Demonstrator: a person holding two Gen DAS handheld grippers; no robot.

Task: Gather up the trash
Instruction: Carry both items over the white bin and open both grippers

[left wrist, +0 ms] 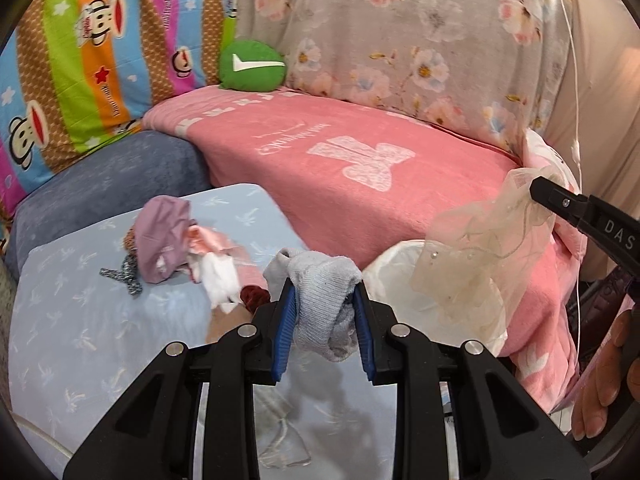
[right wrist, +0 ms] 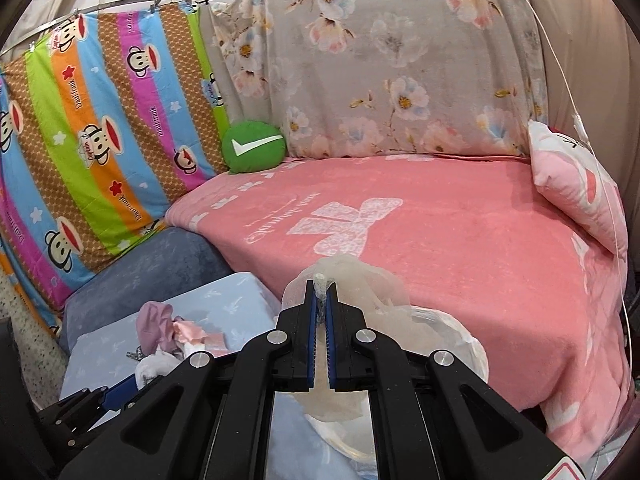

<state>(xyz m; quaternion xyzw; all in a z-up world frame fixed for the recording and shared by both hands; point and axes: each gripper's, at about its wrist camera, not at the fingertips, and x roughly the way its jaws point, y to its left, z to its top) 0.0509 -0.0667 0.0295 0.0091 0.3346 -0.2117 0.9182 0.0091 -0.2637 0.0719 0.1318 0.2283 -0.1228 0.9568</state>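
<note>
L gripper (left wrist: 324, 300), jaws part-open, blue pads clamp a grey sock (left wrist: 320, 304) above the pale-blue table (left wrist: 80, 320). R gripper (right wrist: 320, 300), jaws nearly closed, pinches sheer cream gauze (right wrist: 352, 280) hanging over the white-lined bin (left wrist: 400, 264), which stands btwn table edge and pink bedspread (right wrist: 460, 240). Remaining scraps (left wrist: 176, 240) lie heaped at the table's far side, near its edge; near side bare. Green cushion (right wrist: 254, 146) sits well apart, at the bed's back.
</note>
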